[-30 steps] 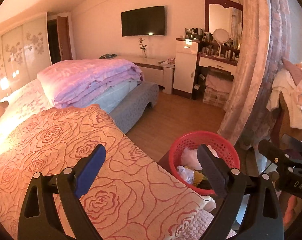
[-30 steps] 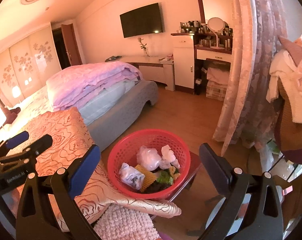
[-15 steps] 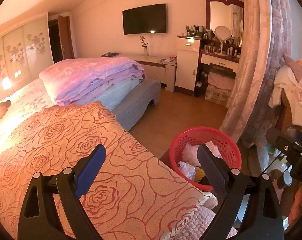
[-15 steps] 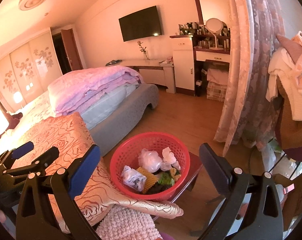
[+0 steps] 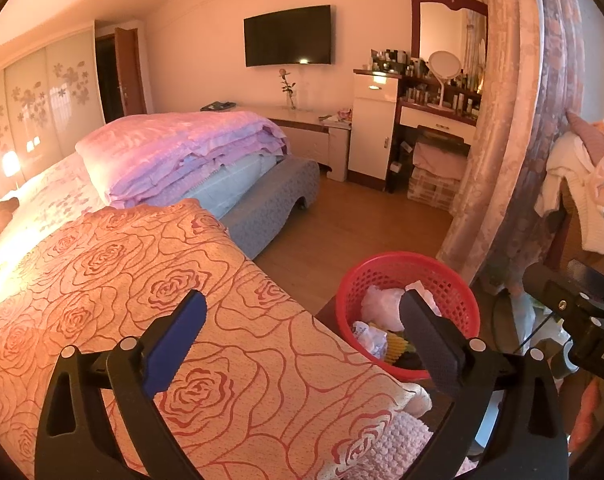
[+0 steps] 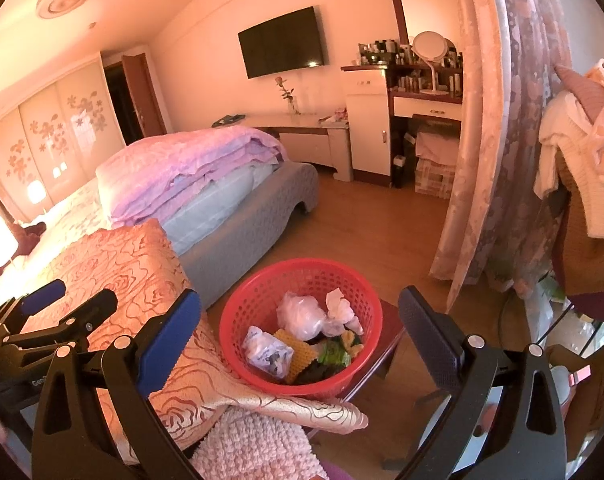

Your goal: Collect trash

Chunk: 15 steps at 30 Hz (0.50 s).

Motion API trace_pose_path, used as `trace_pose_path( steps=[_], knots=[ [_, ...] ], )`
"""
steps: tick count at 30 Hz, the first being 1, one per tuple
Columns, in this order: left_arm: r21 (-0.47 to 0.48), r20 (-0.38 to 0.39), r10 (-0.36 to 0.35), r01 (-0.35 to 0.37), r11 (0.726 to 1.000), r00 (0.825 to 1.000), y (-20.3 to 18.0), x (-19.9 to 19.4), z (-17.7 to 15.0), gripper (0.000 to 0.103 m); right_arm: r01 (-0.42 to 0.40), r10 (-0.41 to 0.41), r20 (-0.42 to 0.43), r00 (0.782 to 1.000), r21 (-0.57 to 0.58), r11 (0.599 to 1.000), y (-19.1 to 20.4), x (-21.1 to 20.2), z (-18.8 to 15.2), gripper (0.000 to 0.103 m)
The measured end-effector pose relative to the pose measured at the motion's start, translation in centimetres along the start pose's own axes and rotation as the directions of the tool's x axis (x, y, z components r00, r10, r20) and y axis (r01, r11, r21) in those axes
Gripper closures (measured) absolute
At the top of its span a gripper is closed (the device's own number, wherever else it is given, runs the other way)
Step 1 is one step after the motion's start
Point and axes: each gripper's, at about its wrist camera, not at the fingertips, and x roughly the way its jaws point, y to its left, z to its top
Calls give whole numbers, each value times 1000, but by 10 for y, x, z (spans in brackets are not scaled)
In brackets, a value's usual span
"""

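Observation:
A red mesh basket (image 6: 261, 292) sits on a small dark stool beside the bed, holding crumpled white wrappers (image 6: 302, 316), a yellow piece and green scraps. In the left wrist view the same red basket (image 5: 454, 280) is partly hidden behind the right finger. My right gripper (image 6: 299, 320) hovers open above the basket, nothing between its fingers. My left gripper (image 5: 302, 320) is open too, over the rose-patterned bedspread (image 5: 141, 264) to the basket's left, and shows in the right wrist view as the left gripper (image 6: 57, 304).
A folded pink quilt (image 5: 181, 152) lies on the bed. Wooden floor (image 6: 362, 224) stretches toward a dressing table (image 6: 422, 96) and wall TV (image 6: 281, 42). A floral curtain (image 6: 502, 120) and a chair draped with clothes (image 6: 582, 160) stand on the right. A pink knitted cloth (image 6: 253, 448) lies below.
Both grippers have shifted only slightly; the basket sits a little lower and further left in the right wrist view. Both stay open and empty.

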Motion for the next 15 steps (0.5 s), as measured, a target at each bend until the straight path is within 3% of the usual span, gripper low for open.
trace_pose_path(
  steps=[15],
  knots=[
    [-2,-3,-5,5,1000,1000,-2,1,0,8,-1,1,-4,1000,2,1000,0,1,-2,7]
  ],
)
